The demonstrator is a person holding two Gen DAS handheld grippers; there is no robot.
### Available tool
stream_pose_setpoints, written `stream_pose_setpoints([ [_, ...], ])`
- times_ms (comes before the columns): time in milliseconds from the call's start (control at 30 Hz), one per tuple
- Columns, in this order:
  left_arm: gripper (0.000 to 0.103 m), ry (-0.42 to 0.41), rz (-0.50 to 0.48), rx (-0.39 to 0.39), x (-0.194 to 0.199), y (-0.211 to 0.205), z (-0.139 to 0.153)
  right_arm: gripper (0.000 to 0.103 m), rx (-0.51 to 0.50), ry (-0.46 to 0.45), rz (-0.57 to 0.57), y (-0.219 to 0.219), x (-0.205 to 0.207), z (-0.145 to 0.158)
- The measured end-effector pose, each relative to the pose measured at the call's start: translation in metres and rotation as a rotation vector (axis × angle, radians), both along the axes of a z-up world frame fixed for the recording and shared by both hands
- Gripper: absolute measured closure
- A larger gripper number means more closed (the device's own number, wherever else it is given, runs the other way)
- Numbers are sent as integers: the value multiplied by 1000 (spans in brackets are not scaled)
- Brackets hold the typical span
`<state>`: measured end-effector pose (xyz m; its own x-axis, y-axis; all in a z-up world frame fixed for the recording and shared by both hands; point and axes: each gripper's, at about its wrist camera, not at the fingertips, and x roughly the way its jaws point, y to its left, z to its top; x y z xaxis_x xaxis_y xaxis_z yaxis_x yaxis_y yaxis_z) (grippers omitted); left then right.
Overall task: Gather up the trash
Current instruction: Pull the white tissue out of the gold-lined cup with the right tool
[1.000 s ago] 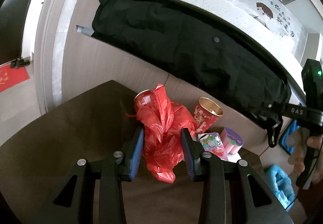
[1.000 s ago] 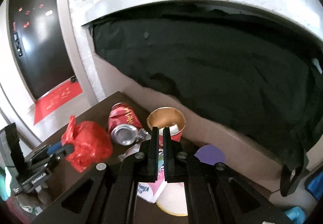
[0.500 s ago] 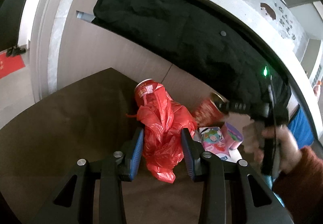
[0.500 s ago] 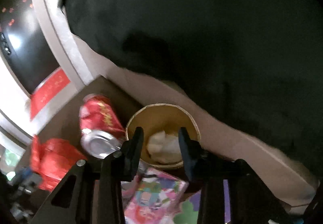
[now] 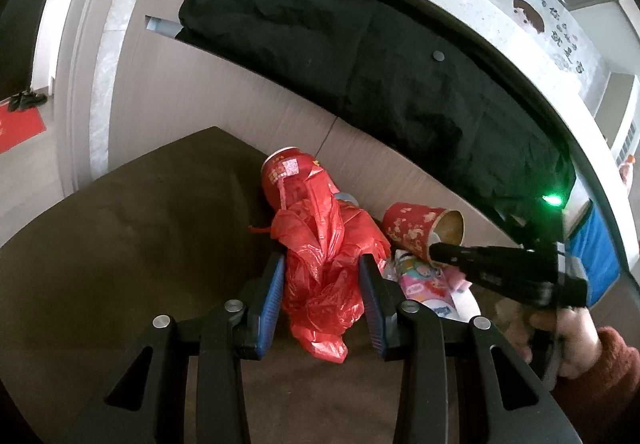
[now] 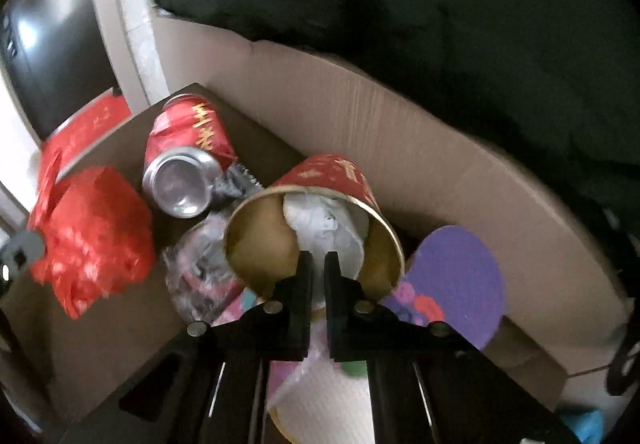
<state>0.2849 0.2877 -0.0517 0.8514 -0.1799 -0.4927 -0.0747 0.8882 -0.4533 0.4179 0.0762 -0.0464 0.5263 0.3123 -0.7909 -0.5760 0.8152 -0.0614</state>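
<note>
Evidently the red paper cup [image 6: 320, 180], tipped on its side among litter at the back of the brown table [image 5: 120, 244], is gripped at its near rim by the right gripper [image 6: 316, 264], jaws closed on the wall, presumably to lift it. Crumpled white tissue [image 6: 324, 228] sits inside. Beside it, the left gripper [image 5: 322, 288] clamps a red plastic bag [image 5: 324, 264], apparently the receptacle, though its mouth cannot be made out. A red drink can [image 6: 188, 152] lies behind. Motion blur obscures the wrappers below; a black garment [image 5: 360, 64] hangs overhead.
</note>
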Motion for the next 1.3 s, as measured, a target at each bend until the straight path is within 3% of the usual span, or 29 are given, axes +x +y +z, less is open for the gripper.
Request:
stream_pose_setpoints([
  [133, 65, -5, 0, 25, -1, -6, 0, 100, 69, -20, 24, -18, -26, 18],
  [300, 65, 21, 6, 40, 2, -12, -3, 100, 48, -98, 68, -18, -39, 30],
  [400, 65, 28, 6, 49, 3, -14, -5, 89, 65, -142, 97, -2, -34, 38],
  [500, 65, 30, 6, 33, 3, -12, -6, 66, 158, -109, 163, 20, -32, 45],
  [567, 65, 35, 6, 21, 3, -11, -8, 66, 176, -85, 197, 27, -31, 43],
  [700, 65, 32, 3, 2, 2, -8, -7, 68, 69, -44, 124, 46, -10, 22],
  [900, 65, 26, -6, -23, -1, -4, -6, 66, -100, -119, -21, 43, 14, 0],
  [1000, 65, 26, -16, -39, -1, -3, -6, 65, -129, -68, -66, 34, 31, -14],
  [1100, 63, 12, -21, -55, -3, -2, -3, 66, -75, -33, -94, 23, 43, -14],
  [1167, 55, -5, -28, -79, -4, 1, -2, 71, -65, -5, -84, 22, 48, -15],
  [1267, 44, -55, -17, -85, -11, 5, 5, 99, -61, 34, -63, 21, 54, -18],
  [1300, 43, -68, -8, -75, -14, 6, 8, 98, -30, 37, -59, 16, 51, -16],
])
